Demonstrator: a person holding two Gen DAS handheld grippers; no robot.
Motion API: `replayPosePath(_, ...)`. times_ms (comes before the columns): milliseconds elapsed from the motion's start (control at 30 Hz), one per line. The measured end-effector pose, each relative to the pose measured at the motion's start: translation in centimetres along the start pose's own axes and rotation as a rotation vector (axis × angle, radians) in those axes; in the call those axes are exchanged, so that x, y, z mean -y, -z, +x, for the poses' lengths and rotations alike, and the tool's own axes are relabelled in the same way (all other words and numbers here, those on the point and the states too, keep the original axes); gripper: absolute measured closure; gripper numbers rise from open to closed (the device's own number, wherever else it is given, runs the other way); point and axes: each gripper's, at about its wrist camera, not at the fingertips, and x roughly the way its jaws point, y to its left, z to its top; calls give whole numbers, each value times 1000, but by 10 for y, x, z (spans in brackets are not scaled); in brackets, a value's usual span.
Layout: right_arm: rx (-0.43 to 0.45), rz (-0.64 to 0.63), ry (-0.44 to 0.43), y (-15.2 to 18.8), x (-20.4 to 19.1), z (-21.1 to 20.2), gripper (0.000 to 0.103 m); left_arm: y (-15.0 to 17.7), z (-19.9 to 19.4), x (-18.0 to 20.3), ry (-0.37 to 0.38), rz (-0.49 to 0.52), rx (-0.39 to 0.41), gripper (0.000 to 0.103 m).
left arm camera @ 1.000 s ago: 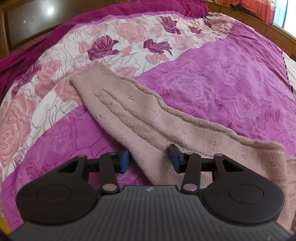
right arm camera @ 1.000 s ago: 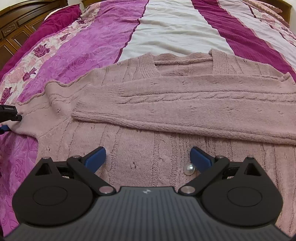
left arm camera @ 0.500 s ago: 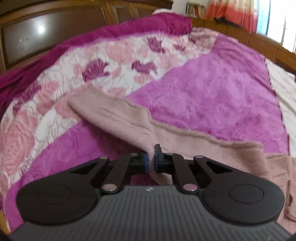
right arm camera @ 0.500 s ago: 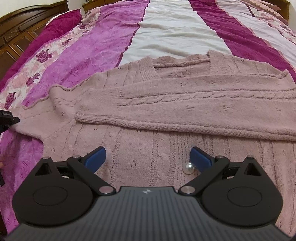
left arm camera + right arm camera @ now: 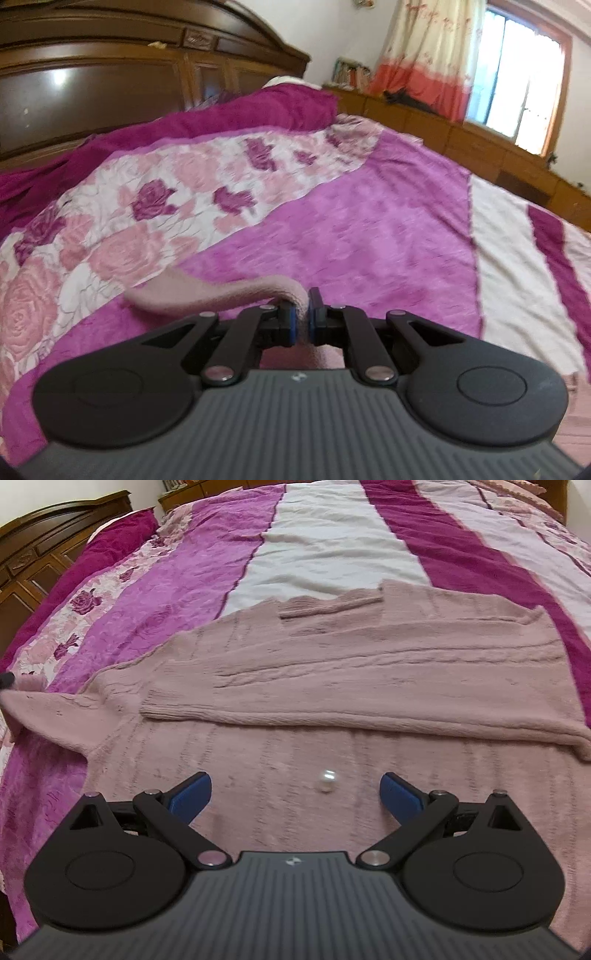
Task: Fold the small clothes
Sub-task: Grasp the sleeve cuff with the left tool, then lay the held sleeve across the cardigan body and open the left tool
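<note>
The pink knit sweater (image 5: 332, 686) lies flat on the bed, body spread toward me, and one sleeve (image 5: 369, 701) is already laid straight across the chest, which I take to be the first fold of the job. The other sleeve (image 5: 221, 295) is the one I have in hand: my left gripper (image 5: 302, 317) is clamped on it partway along, the cloth pinched between the blue pads, the free end drooping forward toward the quilt. I hold it off the bed so it can travel over the body without dragging the knit out of line. In the right wrist view that sleeve (image 5: 55, 709) stretches taut toward the left edge of frame, where a sliver of the left gripper shows. My right gripper (image 5: 295, 794) hovers low over the sweater's lower body with its jaws spread wide and nothing in them; a pearl button (image 5: 327, 781) lies between the fingertips. I judge it waits there to pin the hem or take a corner next. The striped quilt (image 5: 332, 546) beneath gives a soft, level surface.
</note>
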Motion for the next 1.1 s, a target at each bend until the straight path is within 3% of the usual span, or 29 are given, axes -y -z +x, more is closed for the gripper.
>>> replayPosePath(267, 3, 24, 18, 9, 26, -13, 2, 8, -29, 57, 151, 54, 12, 95)
replayPosePath(633, 11, 67, 18, 16, 47, -21, 2, 60, -48, 128, 304, 177, -58, 95)
replayPosePath(867, 12, 86, 11, 19, 54, -22, 2, 105, -46, 148, 309, 260, -133, 94)
replayPosePath(1100, 14, 96, 8, 20, 56, -22, 2, 129, -40, 146, 324, 289, -220, 92)
